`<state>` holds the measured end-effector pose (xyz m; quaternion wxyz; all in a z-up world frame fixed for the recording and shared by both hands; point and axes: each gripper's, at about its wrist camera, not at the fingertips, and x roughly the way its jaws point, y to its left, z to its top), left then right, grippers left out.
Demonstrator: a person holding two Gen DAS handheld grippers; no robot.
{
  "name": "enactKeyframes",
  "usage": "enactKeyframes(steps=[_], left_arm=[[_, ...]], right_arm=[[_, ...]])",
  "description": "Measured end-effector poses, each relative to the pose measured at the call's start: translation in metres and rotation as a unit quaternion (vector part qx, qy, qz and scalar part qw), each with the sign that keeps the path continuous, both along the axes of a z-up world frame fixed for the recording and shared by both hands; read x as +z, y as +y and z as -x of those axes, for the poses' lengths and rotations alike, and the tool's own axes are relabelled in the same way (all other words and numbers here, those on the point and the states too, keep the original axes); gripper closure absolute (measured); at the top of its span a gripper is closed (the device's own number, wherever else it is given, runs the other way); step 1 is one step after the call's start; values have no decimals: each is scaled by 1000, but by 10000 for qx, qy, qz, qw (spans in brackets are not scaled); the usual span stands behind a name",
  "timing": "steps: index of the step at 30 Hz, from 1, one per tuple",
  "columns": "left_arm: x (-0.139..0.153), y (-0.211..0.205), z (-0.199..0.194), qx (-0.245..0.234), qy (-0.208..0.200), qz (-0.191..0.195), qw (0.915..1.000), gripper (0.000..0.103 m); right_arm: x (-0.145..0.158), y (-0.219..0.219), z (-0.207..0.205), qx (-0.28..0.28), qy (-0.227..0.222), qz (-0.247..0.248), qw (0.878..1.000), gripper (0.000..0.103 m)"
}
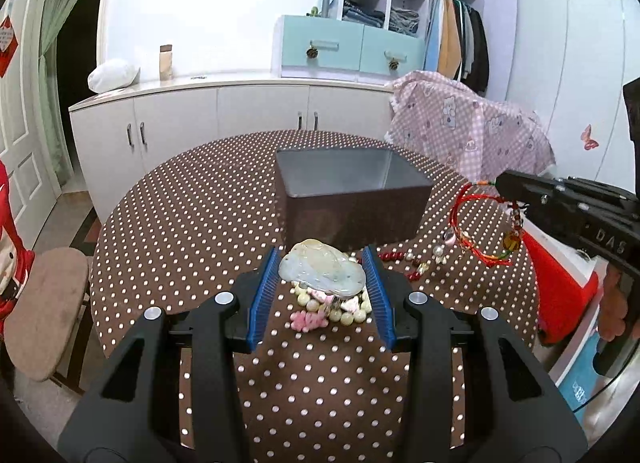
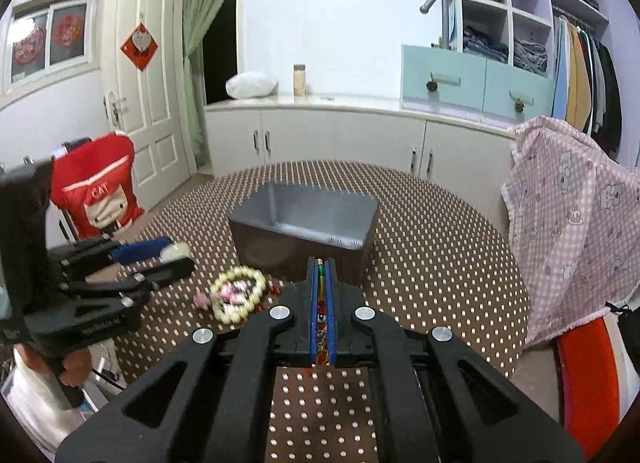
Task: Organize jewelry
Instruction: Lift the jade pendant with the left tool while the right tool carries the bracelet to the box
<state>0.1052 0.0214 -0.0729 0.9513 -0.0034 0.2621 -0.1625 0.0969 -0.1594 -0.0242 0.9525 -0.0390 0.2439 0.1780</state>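
A pale green jade pendant (image 1: pixel 322 273) sits between the blue pads of my left gripper (image 1: pixel 322 263), which is shut on it just above the table. Under it lie a cream bead bracelet (image 1: pixel 352 313) and a pink charm (image 1: pixel 306 321). An open dark brown box (image 1: pixel 348 199) stands just beyond. My right gripper (image 2: pixel 320 263) is shut on a red cord bracelet (image 1: pixel 476 223), which hangs from its tip to the right of the box. The bead bracelet (image 2: pixel 238 295) and the box (image 2: pixel 304 223) also show in the right wrist view.
Red beads and small pearls (image 1: pixel 416 263) lie scattered right of the box on the brown polka-dot table (image 1: pixel 192 223). A pink checked cloth (image 1: pixel 464 131) covers a chair at the far right. A stool (image 1: pixel 44 303) stands at the left.
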Motion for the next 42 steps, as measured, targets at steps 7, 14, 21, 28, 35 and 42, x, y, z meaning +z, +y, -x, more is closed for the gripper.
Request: enactKeyframes(steps=[7,14,21,28,35,42], left_arm=[[7,-3,0,-87,-105,95,9999,61],[6,-5,-2,-110,-79,87,9999,61],[12,-7,-7,-79,-129,96,9998,61],[30,-12,-20,-65,-334,2,9994,61],[44,-19,-39,-94,-457,-53,9989,61],[39,-26,-58,-135,-362,-45,9992,61]], right_arm=[[5,-5,-8,125,47,-281,9995,101],[-29,-3,-25,1,651,-223,9976,101],[-10,-6,-28,50,394,-181,9990,101],[22,-3,-40,119,9,-99,9999,101],[41,-1,-59,148,-236,-55,9996,101],[32,3,-78,156,-125,-11,9998,101]])
